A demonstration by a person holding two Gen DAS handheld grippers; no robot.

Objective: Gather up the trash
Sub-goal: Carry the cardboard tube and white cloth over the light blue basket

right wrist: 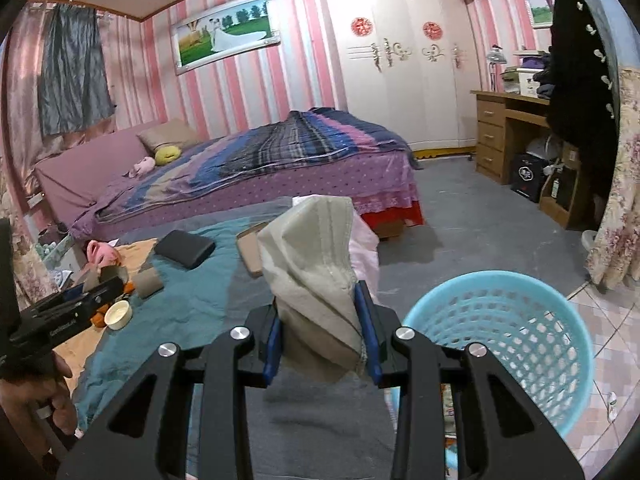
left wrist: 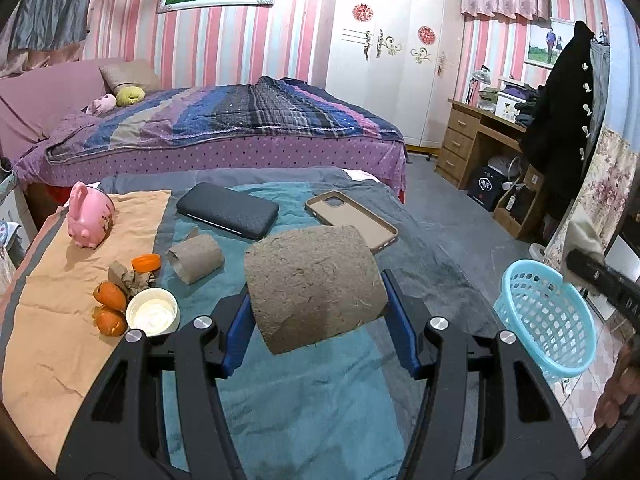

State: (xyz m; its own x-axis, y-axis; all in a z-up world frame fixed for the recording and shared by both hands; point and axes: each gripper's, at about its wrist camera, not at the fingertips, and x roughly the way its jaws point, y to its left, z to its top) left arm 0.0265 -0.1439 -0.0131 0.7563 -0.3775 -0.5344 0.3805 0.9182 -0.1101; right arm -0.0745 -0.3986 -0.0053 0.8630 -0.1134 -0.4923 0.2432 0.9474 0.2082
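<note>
The blue basket [right wrist: 500,344] stands on the floor just right of the right gripper [right wrist: 320,336], whose jaws clamp a crumpled face mask [right wrist: 316,272]. The left gripper [left wrist: 316,312] pinches a cardboard tube [left wrist: 316,284] above the table.

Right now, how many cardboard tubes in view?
2. One cardboard tube is clamped in the left gripper; the other lies on the teal cloth beside the orange cap. More may be hidden.
</note>
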